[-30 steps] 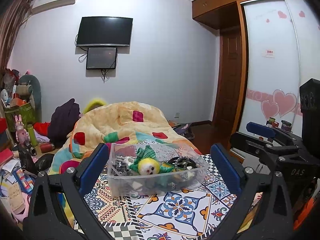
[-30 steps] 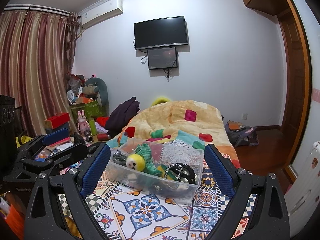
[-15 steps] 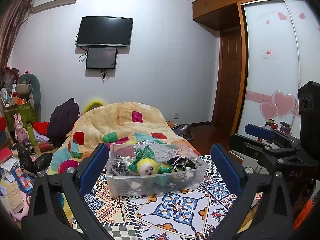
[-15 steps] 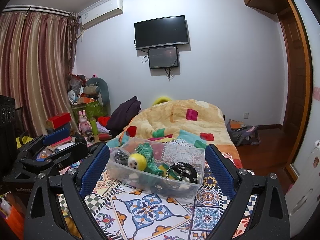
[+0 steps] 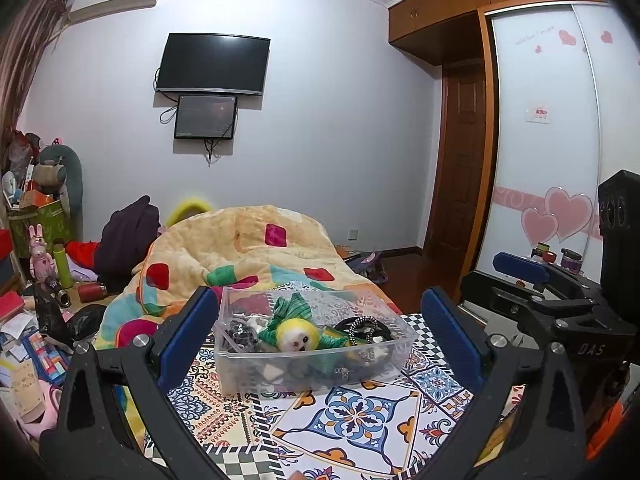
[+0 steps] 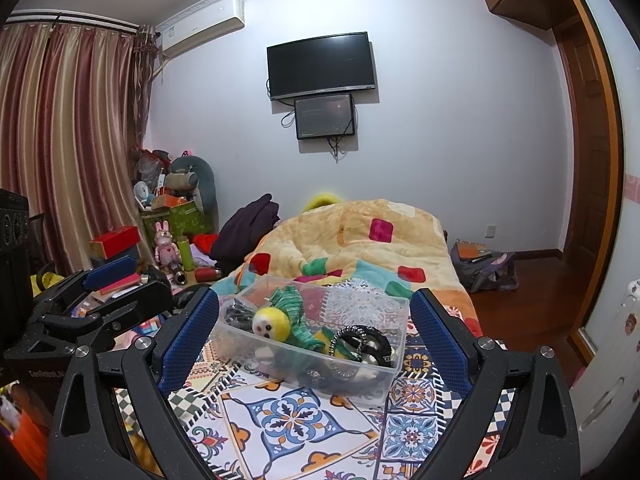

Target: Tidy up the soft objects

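- Jaws of the left gripper (image 5: 320, 332) spread wide, nothing between the blue pads, held off the bed just short of the clear bin (image 5: 372, 354).
- Jaws of the right gripper (image 6: 314, 336) equally wide, holding nothing, also short of the bin (image 6: 394, 320); no contact with any wall.
- Both grippers side by side: right one shows at the right edge of the left view (image 5: 520, 268), left one at the left edge of the right view (image 6: 112, 270).
- Bin sits on the patterned tile-print cover (image 5: 360, 412) near the foot of the bed, open top, rim free all round.
- Inside: plush doll with yellow head (image 5: 298, 338) and green striped body, lying about mid-bin, face toward the cameras; black strap coil (image 5: 366, 326) to its right; dark small items at the left end, too jumbled to name.
- Near wall of the bin faces the grippers; a bare stretch of cover lies in front of it.
- Behind the bin: rumpled orange quilt (image 5: 248, 240) with coloured patches, touching or nearly touching the far wall, cannot tell which.
- Left of the bed: crowded floor clutter (image 6: 168, 240), boxes, pink bunny figure, bottles.
- Right of the bed: open wood floor (image 6: 532, 292), a bag (image 6: 484, 266) near the wall.
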Demonstrator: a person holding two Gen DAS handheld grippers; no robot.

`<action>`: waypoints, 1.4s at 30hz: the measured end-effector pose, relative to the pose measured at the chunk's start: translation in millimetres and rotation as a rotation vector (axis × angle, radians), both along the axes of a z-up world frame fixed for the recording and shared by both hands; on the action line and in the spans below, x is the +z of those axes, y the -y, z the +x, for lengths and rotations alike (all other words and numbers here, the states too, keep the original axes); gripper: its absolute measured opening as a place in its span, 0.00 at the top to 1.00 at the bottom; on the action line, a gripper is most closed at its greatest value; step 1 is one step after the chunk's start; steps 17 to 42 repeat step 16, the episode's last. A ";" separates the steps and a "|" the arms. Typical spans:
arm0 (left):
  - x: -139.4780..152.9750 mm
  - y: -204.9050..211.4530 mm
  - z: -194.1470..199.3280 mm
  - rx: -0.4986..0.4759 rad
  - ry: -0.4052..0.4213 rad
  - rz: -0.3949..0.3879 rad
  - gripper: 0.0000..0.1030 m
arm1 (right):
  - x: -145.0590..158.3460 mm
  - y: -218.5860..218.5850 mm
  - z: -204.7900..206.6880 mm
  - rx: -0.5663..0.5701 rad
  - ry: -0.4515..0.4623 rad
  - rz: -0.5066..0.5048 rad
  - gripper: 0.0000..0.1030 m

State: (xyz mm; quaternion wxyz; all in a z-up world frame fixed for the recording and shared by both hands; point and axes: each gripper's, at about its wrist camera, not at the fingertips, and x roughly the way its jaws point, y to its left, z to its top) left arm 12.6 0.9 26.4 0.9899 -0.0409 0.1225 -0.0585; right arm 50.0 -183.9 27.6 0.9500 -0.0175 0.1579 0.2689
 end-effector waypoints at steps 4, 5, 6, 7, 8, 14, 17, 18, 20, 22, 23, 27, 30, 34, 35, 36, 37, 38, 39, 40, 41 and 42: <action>-0.4 -0.4 -0.1 0.005 -0.002 0.001 0.00 | -0.9 0.0 0.4 -0.001 -0.001 -0.001 0.07; -0.5 -0.7 -0.3 0.006 -0.002 0.002 0.00 | -1.1 -0.2 0.5 -0.001 -0.002 -0.002 0.07; -0.5 -0.2 -0.4 0.005 -0.003 0.001 0.00 | -1.3 -0.4 0.5 -0.001 -0.002 -0.003 0.07; -0.6 -0.1 -0.5 0.004 -0.004 0.002 0.00 | -1.4 -0.6 0.5 -0.001 -0.001 -0.004 0.07; -0.7 -0.3 -0.7 0.005 -0.005 0.003 0.00 | -2.6 -0.6 0.7 -0.001 -0.001 -0.005 0.07; -2.7 2.1 0.4 0.007 -0.010 0.012 0.00 | -3.9 -0.2 1.4 -0.002 -0.006 -0.007 0.07; -3.1 1.4 1.3 0.007 -0.016 0.005 0.00 | -4.2 -0.4 1.8 -0.002 -0.009 -0.007 0.07; -3.1 1.4 1.3 0.007 -0.016 0.005 0.00 | -4.2 -0.4 1.8 -0.002 -0.009 -0.007 0.07; -3.1 1.4 1.3 0.007 -0.016 0.005 0.00 | -4.2 -0.4 1.8 -0.002 -0.009 -0.007 0.07; -3.1 1.4 1.3 0.007 -0.016 0.005 0.00 | -4.2 -0.4 1.8 -0.002 -0.009 -0.007 0.07; -3.1 1.4 1.3 0.007 -0.016 0.005 0.00 | -4.2 -0.4 1.8 -0.002 -0.009 -0.007 0.07; -3.1 1.4 1.3 0.007 -0.016 0.005 0.00 | -4.2 -0.4 1.8 -0.002 -0.009 -0.007 0.07; -3.1 1.4 1.3 0.007 -0.016 0.005 0.00 | -4.2 -0.4 1.8 -0.002 -0.009 -0.007 0.07; -3.1 1.4 1.3 0.007 -0.016 0.005 0.00 | -4.2 -0.4 1.8 -0.002 -0.009 -0.007 0.07; -3.1 1.4 1.3 0.007 -0.016 0.005 0.00 | -4.2 -0.4 1.8 -0.002 -0.009 -0.007 0.07; -3.1 1.4 1.3 0.007 -0.016 0.005 0.00 | -4.2 -0.4 1.8 -0.002 -0.009 -0.007 0.07; -3.1 1.4 1.3 0.007 -0.016 0.005 0.00 | -4.2 -0.4 1.8 -0.002 -0.009 -0.007 0.07; -3.1 1.4 1.3 0.007 -0.016 0.005 0.00 | -4.2 -0.4 1.8 -0.002 -0.009 -0.007 0.07; -3.1 1.4 1.3 0.007 -0.016 0.005 0.00 | -4.2 -0.4 1.8 -0.002 -0.009 -0.007 0.07; -3.1 1.4 1.3 0.007 -0.016 0.005 0.00 | -4.2 -0.4 1.8 -0.002 -0.009 -0.007 0.07; -3.1 1.4 1.3 0.007 -0.016 0.005 0.00 | -4.2 -0.4 1.8 -0.002 -0.009 -0.007 0.07; -3.1 1.4 1.3 0.007 -0.016 0.005 0.00 | -4.2 -0.4 1.8 -0.002 -0.009 -0.007 0.07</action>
